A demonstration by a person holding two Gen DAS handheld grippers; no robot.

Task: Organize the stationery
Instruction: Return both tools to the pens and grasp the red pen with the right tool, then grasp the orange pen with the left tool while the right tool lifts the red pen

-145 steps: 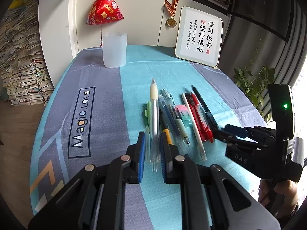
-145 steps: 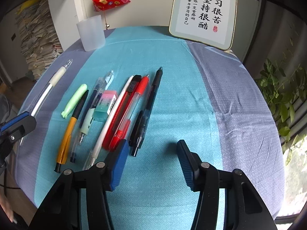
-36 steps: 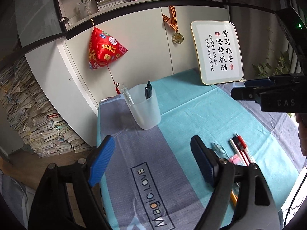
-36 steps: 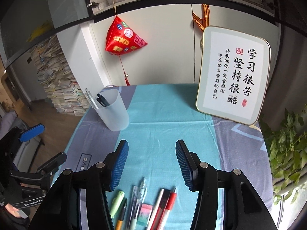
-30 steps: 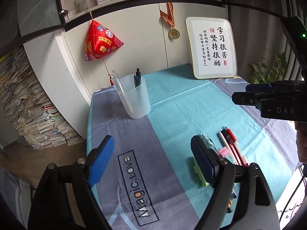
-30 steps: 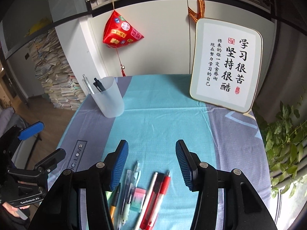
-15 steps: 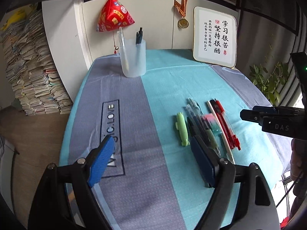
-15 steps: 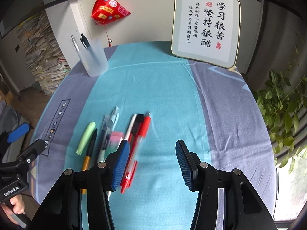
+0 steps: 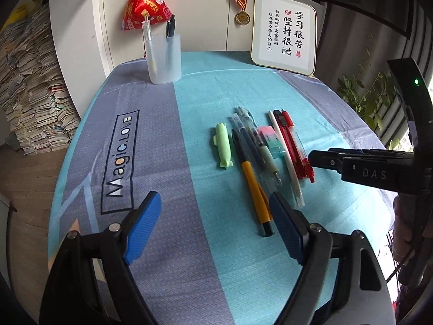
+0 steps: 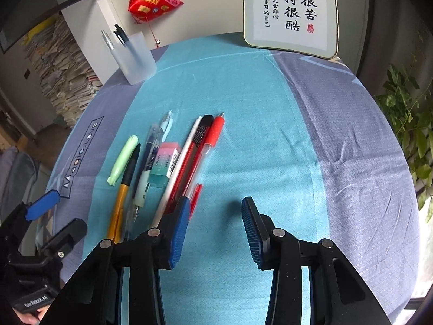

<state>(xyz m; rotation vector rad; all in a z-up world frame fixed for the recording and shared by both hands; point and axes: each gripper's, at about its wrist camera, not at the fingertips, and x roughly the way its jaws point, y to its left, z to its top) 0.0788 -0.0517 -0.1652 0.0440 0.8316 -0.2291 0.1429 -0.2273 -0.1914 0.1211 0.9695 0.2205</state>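
The table (image 9: 151,135) is kept clear at centre frame for sorting, the cup (image 9: 163,58) parked upper left with two pens in it, remaining pens (image 9: 254,162) lined up mid-frame for pickup; left gripper (image 9: 216,227) released and empty, right gripper (image 10: 213,224) just narrowed, nothing grasped.

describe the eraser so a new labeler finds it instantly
On the tablecloth, find the row of pens lying side by side on the teal stripe. The eraser sits among them, between a pale green pen and a white one: a short pink-and-teal block, the only non-pen shape.
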